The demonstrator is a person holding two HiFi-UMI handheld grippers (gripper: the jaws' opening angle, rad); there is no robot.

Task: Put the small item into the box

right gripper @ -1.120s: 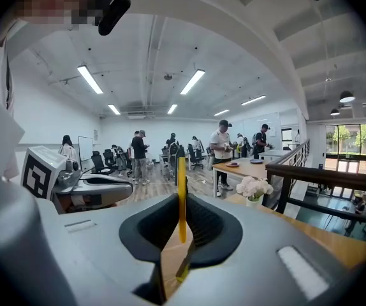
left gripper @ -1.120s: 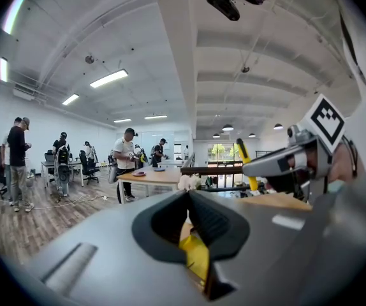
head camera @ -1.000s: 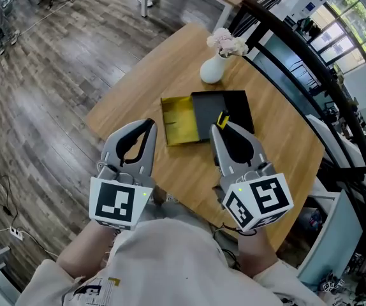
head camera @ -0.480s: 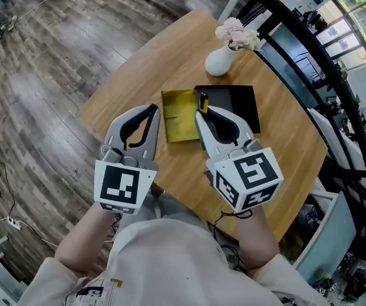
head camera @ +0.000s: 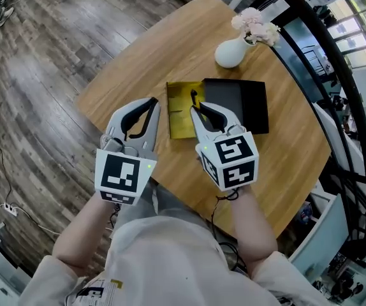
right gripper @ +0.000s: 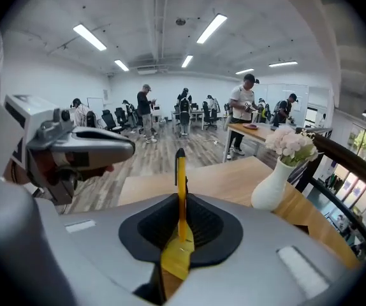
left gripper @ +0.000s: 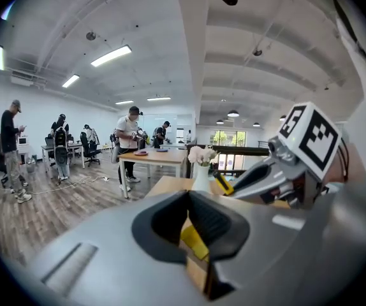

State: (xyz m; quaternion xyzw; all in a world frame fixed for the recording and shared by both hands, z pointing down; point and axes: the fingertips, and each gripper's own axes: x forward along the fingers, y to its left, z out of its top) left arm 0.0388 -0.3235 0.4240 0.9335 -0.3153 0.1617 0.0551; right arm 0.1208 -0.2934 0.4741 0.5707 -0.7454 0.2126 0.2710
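The small item (head camera: 194, 97) is a thin yellow stick with a black tip, standing upright between the jaws of my right gripper (head camera: 196, 107), which is shut on it. The right gripper view shows the item (right gripper: 180, 190) rising from the closed jaws. Beneath it lies the open yellow box (head camera: 180, 111), joined to a black lid (head camera: 240, 104) on its right. The gripper's tips hover over the box's right part. My left gripper (head camera: 152, 102) is shut and empty, just left of the box. Through its jaws a piece of the yellow box (left gripper: 194, 242) shows.
A white vase with pale flowers (head camera: 233, 51) stands behind the box on the round wooden table (head camera: 138, 69). A dark railing (head camera: 323, 62) runs along the right. Wooden floor lies to the left. People stand at desks far off in both gripper views.
My right gripper has carried the item leftward, from over the black lid to over the yellow box. The left gripper has stayed beside the box.
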